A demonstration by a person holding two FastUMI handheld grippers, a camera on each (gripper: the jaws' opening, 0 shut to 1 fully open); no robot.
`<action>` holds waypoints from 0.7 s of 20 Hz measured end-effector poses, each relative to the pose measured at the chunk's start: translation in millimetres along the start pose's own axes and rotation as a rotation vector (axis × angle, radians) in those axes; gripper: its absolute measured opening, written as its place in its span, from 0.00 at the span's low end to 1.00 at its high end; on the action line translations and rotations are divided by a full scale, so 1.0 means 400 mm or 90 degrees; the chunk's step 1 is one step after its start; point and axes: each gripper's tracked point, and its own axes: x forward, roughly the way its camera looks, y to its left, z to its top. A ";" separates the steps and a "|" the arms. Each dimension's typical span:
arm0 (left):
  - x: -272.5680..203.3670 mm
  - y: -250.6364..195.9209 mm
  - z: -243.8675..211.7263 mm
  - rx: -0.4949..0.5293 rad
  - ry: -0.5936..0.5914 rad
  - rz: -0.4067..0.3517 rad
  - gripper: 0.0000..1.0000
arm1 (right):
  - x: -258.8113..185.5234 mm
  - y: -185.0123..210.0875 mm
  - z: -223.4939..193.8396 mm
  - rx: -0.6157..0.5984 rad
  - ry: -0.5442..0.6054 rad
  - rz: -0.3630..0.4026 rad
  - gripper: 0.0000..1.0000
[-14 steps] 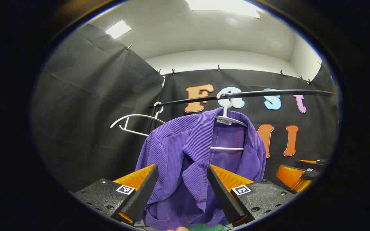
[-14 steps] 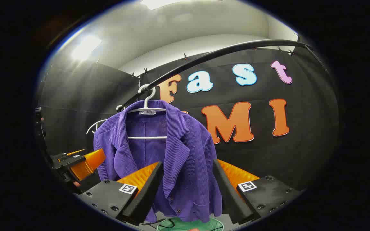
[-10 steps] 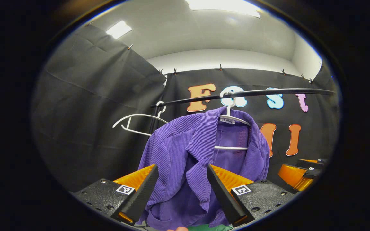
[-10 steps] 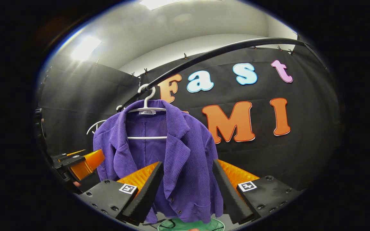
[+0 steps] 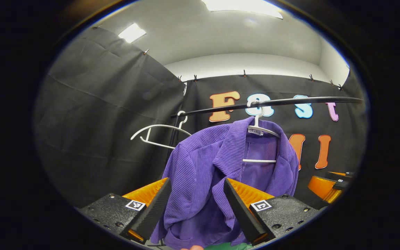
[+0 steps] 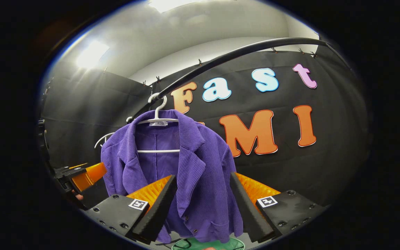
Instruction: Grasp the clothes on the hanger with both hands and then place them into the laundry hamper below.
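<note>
While the purple jacket (image 5: 217, 173) hangs on a white hanger (image 5: 260, 130) from the black rail (image 5: 290, 101), the left gripper (image 5: 194, 205) and right gripper (image 6: 202, 205) face it, fingers spread, not gripping it. Below the jacket lies the green hamper (image 6: 208, 244). Its neck label is too blurred to read.

left view: purple jacket (image 5: 221, 173) drifted rightward | right view: left hand-held gripper (image 6: 82, 175) slid toward the edge

one jacket (image 5: 217, 173), two hangers (image 5: 260, 130), two grippers (image 5: 194, 208)
</note>
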 end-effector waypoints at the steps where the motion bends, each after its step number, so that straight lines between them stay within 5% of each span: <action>1: -0.004 0.007 -0.001 0.000 0.003 0.003 0.92 | 0.004 0.000 0.002 -0.001 -0.002 0.004 0.99; 11: -0.044 0.055 -0.029 0.037 0.034 0.029 0.92 | 0.203 0.083 -0.180 0.034 0.089 0.058 0.99; 14: -0.058 0.042 -0.073 0.019 0.066 0.019 0.95 | 0.315 0.075 -0.270 0.024 0.120 0.023 0.99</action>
